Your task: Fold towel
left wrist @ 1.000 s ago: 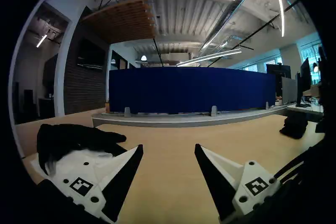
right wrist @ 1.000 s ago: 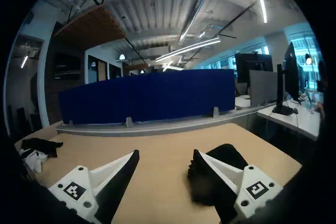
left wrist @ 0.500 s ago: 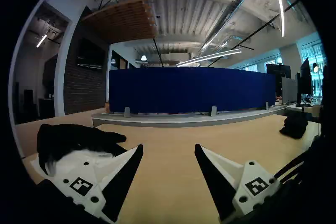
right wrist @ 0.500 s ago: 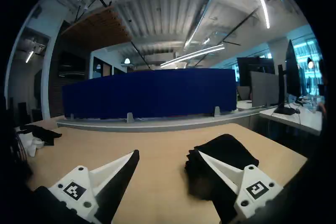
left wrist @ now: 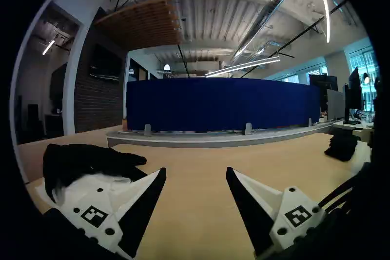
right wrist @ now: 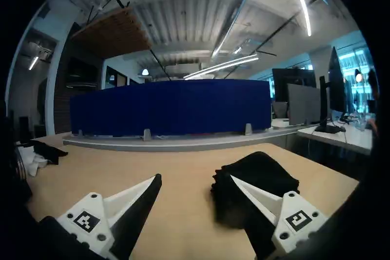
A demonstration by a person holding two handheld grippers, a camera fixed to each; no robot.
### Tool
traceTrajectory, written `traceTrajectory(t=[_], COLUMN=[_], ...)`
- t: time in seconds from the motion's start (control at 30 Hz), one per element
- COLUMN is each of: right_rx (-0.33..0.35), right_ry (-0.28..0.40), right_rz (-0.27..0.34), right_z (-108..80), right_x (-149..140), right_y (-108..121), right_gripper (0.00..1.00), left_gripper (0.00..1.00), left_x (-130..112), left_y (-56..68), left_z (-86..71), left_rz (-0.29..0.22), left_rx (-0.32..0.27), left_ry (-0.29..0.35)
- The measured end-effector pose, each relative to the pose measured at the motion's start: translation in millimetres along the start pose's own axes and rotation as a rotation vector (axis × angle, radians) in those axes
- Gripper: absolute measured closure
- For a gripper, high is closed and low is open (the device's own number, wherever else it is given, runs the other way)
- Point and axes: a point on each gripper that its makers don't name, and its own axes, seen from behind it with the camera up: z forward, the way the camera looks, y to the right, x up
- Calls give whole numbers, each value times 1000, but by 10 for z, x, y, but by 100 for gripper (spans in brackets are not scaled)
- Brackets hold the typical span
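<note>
In the right gripper view a folded black towel (right wrist: 256, 182) lies on the wooden table (right wrist: 190, 172), partly behind the right finger of my right gripper (right wrist: 194, 184). That gripper is open with nothing between its fingers. In the left gripper view my left gripper (left wrist: 195, 174) is also open and holds nothing. A loose pile of black and white cloth (left wrist: 83, 162) sits behind its left finger. The folded black towel (left wrist: 341, 145) appears far to the right in the left gripper view. The cloth pile (right wrist: 39, 155) lies far left in the right gripper view.
A blue partition (left wrist: 219, 104) on a grey base runs along the table's far edge. Monitors (right wrist: 312, 101) stand on a neighbouring white desk (right wrist: 341, 140) to the right. Bare wood lies between the two grippers' fingers.
The right gripper has swung slightly and dropped, so the folded black towel now sits more to the left and fuller in its view. The left gripper has stayed still.
</note>
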Motion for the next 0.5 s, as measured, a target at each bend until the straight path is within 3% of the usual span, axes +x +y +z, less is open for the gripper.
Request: traceTrajectory(t=[0.5], right_rx=[9], right_ry=[27], right_rz=[-42], right_z=[-22], right_x=[37], right_y=[-58], right_gripper=[0], left_gripper=[9], left_x=[-1], left_y=[2], left_z=[-5], left_rz=[0], left_rx=[0], left_ry=[0])
